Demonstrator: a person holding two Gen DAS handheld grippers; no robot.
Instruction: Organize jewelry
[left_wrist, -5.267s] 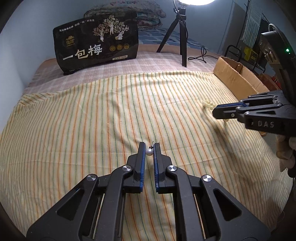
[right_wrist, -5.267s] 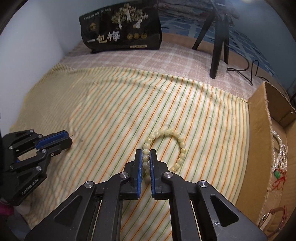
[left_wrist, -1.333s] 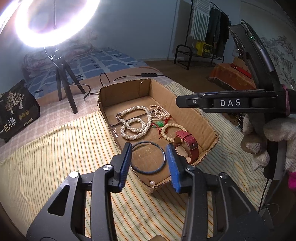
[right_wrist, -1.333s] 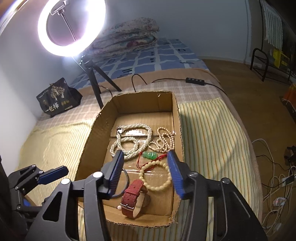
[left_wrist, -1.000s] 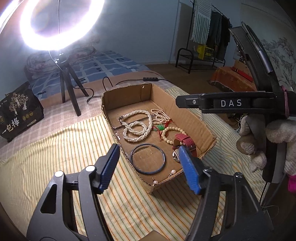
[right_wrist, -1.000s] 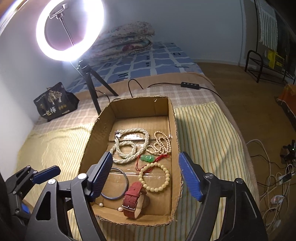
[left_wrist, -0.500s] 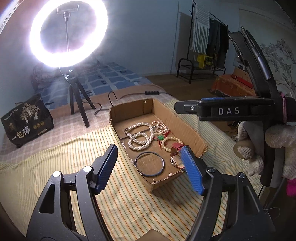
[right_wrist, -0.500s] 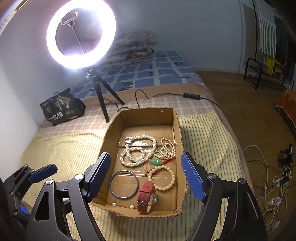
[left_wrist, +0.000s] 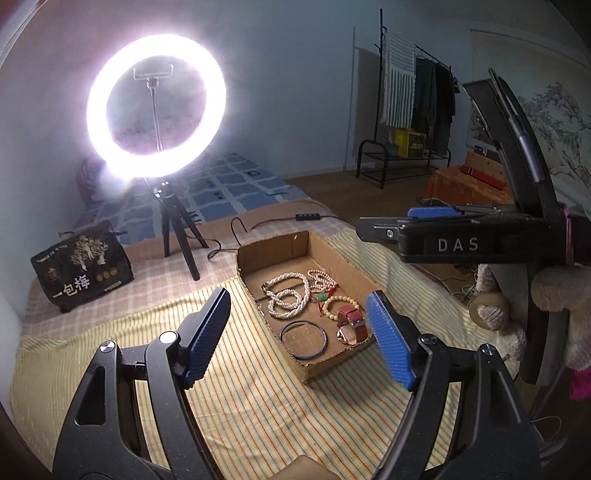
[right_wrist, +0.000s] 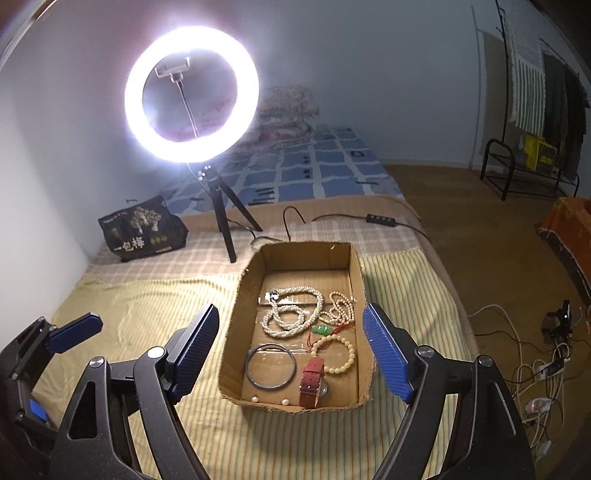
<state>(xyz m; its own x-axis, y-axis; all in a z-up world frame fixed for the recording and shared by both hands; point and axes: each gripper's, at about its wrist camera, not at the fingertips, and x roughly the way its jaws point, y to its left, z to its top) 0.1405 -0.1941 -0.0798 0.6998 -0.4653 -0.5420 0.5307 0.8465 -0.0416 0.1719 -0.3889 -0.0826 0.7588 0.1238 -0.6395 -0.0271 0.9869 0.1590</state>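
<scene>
The cardboard box (right_wrist: 306, 258) lies on the striped cloth and holds the jewelry: a pearl necklace (right_wrist: 291, 314), a cream bead bracelet (right_wrist: 334, 354), a red-strap watch (right_wrist: 310, 384), a dark bangle (right_wrist: 270, 365), a green pendant (right_wrist: 320, 329) and two loose pearls (right_wrist: 284, 401). My right gripper (right_wrist: 291, 308) hovers above the box's near end, open and empty. My left gripper (left_wrist: 297, 295) hangs over the cloth beside the box (left_wrist: 273, 243), its jaws opening with nothing between them. Each gripper shows at the edge of the other's view.
A lit ring light on a tripod (right_wrist: 221, 221) stands behind the box, with a black printed bag (right_wrist: 144, 229) to its left. A cable and switch (right_wrist: 380, 219) cross the bed's far edge. Several cables (right_wrist: 535, 369) lie on the floor to the right.
The pearl and the bead bracelet held earlier now lie in the box. Both grippers have lifted and drawn back, so the box looks smaller. The jaws of both have widened.
</scene>
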